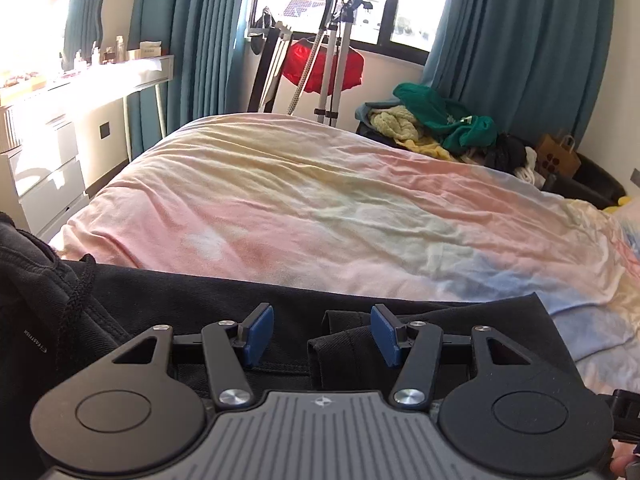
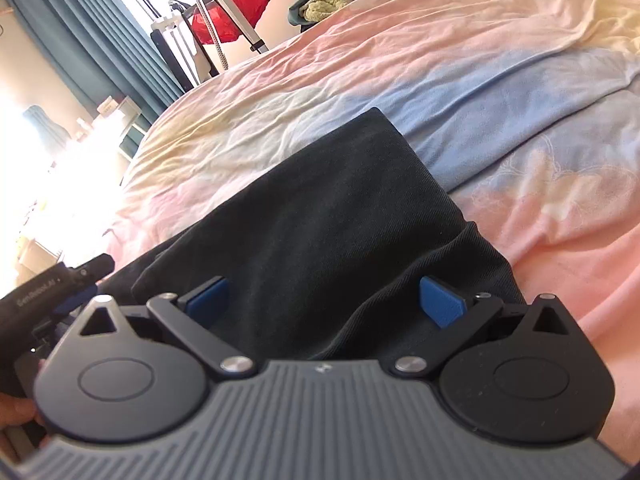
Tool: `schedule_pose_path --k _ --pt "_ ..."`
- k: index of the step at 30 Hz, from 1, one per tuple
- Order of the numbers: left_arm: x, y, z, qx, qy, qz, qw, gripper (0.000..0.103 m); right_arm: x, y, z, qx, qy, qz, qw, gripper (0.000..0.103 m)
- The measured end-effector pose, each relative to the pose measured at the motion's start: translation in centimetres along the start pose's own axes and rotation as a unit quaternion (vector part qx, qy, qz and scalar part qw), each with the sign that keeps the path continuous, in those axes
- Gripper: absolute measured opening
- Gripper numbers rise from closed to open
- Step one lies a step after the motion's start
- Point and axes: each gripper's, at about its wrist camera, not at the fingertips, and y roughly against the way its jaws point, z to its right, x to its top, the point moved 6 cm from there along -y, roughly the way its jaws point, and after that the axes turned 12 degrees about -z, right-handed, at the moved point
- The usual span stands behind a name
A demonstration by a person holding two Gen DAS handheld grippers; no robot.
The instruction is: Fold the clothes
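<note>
Sunlit and cluttered, the bedroom centres on a bed whose crumpled cotton duvet (image 1: 320, 200) is washed in pink, yellow and pale blue.

From the left wrist camera, the left gripper (image 1: 322, 330) hangs spread apart, its blue rectangular pads holding nothing. Directly beneath and ahead of its fingers lies the black garment (image 1: 240, 292), a matte, heavy-weave fabric with a folded hem strip between the fingers and a braided drawstring off to the left. Far ahead stand teal pleated curtains (image 1: 520, 40), a metal stand with a red cloth (image 1: 344, 68), and, ahead to the right, a heap of green and yellow clothes (image 1: 432, 120). Ahead to the left sits a white dresser (image 1: 48, 152).

From the right wrist camera, the right gripper (image 2: 324, 300) is likewise released, with both pads wide of each other and empty. The black garment (image 2: 328, 216) stretches forward from between its fingers as a flat, twill-textured slab with a squared corner at its far end, resting on the duvet (image 2: 440, 60). At the left of this tool, the dark body of the other gripper (image 2: 52, 284) shows.
</note>
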Motion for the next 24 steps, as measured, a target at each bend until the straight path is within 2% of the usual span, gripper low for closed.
schedule_pose_path --k 4,6,8,9,11,13,16,19,22,24 --pt "-0.4 -3.8 -0.3 0.001 0.014 -0.066 0.9977 0.056 -0.1 -0.3 -0.2 -0.006 0.016 -0.002 1.000 0.103" --pt "-0.2 -4.7 -0.8 -0.012 0.038 -0.078 0.9962 0.052 -0.1 -0.2 -0.2 -0.003 0.017 -0.003 1.000 0.103" --pt "0.1 -5.2 -1.1 -0.024 0.052 -0.080 0.9951 0.033 -0.1 -0.2 0.0 0.002 0.014 -0.002 1.000 0.103" --pt "0.4 -5.0 -0.8 -0.024 0.047 -0.076 0.9957 0.030 -0.1 -0.2 0.0 0.004 0.012 -0.002 1.000 0.103" --pt "1.0 -4.6 -0.3 -0.023 0.035 -0.067 0.9969 0.016 -0.1 -0.2 0.1 0.004 0.011 -0.003 1.000 0.103" --pt "1.6 -4.1 0.3 -0.022 0.023 -0.059 0.9978 0.009 -0.1 -0.2 -0.1 0.001 0.014 -0.003 1.000 0.103" --pt "2.5 -3.5 1.1 -0.020 0.006 -0.046 0.9987 0.008 -0.1 -0.2 -0.3 -0.002 0.018 -0.001 1.000 0.103" --pt "4.0 -3.6 1.5 -0.013 0.009 -0.034 0.9993 0.008 0.2 0.6 -0.8 0.026 0.020 0.012 0.999 0.103" --pt "4.6 -5.4 1.9 0.011 0.000 -0.042 0.9990 0.008 0.2 0.9 -1.6 0.057 0.034 0.018 0.998 0.103" --pt "4.2 -7.3 1.9 0.026 -0.009 -0.061 0.9978 0.009 -0.1 0.5 -2.4 0.057 0.056 0.011 0.997 0.103"
